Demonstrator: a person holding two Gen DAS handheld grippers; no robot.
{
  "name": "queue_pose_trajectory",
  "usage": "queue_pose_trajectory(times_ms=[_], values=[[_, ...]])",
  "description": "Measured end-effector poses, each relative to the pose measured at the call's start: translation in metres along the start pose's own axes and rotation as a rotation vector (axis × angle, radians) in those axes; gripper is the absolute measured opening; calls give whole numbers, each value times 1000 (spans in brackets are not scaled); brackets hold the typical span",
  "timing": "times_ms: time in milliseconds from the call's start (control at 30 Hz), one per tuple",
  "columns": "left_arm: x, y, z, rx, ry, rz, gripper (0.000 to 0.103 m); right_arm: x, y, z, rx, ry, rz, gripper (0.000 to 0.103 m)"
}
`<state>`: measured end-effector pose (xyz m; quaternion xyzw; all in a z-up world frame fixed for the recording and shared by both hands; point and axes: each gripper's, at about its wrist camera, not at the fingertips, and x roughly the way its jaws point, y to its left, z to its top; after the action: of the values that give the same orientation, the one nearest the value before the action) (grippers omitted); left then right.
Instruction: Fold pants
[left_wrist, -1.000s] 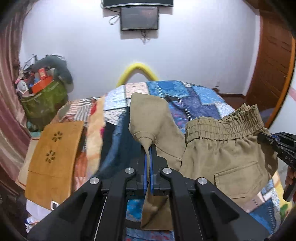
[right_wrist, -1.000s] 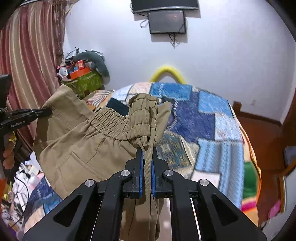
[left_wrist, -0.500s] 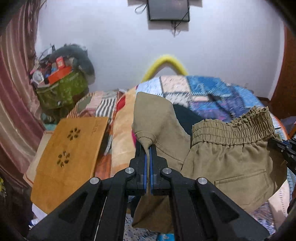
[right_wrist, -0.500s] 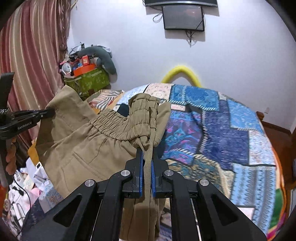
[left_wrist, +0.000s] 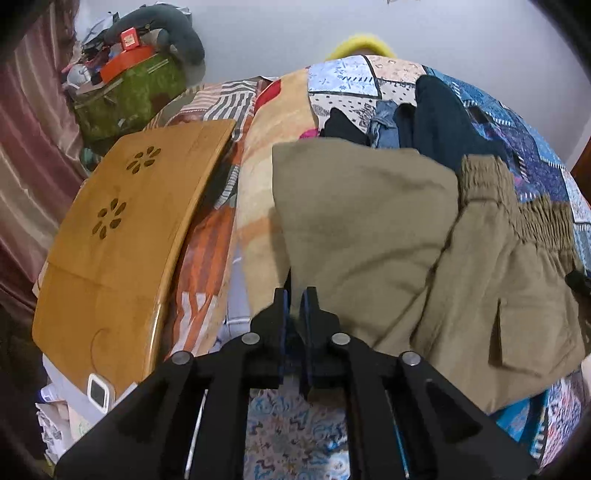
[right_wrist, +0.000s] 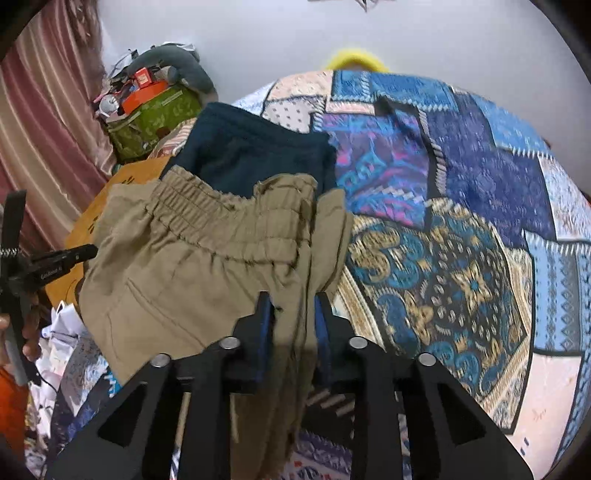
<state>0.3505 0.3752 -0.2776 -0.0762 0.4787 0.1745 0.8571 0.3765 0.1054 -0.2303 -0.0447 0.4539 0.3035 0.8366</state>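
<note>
The khaki pants (left_wrist: 369, 236) lie folded on the patchwork bedspread (left_wrist: 535, 162), elastic waistband (left_wrist: 532, 210) to the right. My left gripper (left_wrist: 296, 295) sits at the pants' near left edge, jaws slightly apart, and I see no cloth between them. In the right wrist view the pants (right_wrist: 177, 280) spread to the left with the waistband (right_wrist: 229, 218) on top. My right gripper (right_wrist: 293, 299) has its jaws apart, and a fold of the khaki cloth still lies loosely between them. The left gripper (right_wrist: 85, 253) shows at the left edge.
A dark teal garment (right_wrist: 255, 155) and denim (left_wrist: 384, 125) lie behind the pants. A wooden lap tray (left_wrist: 122, 236) lies at the left. A green bag (left_wrist: 129, 92) with clutter stands by the curtain. A yellow arc (right_wrist: 356, 59) is at the bed's far end.
Both grippers have come down to the bed with the pants, and both have opened. The pants, held up before, now rest on the bedspread.
</note>
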Motion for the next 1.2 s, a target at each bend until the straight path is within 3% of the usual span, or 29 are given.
queue_pose_trajectory(times_ms=[133,267,433,733,1067,1167,1200], values=[[-21,-4,-11,8,2,-23,15,-19,5,-10,-32,3,-11,37],[-62,-14,-18,13,-32,-77,18,-43,9,-9,-59,-33,-12,38],[-144,-33,-25,40,-145,-158,33,-107,24,-7,-94,-163,-1,38],[-301,-50,-63,40,-405,-249,36,-239,63,-27,-154,-423,80,43],[-418,-75,-147,83,-664,-213,36,-329,103,-81,-221,-647,79,43],[-441,-79,-172,58,-741,-169,46,-341,112,-97,-236,-676,63,44],[-449,-79,-182,50,-768,-169,53,-344,115,-101,-234,-682,66,47]])
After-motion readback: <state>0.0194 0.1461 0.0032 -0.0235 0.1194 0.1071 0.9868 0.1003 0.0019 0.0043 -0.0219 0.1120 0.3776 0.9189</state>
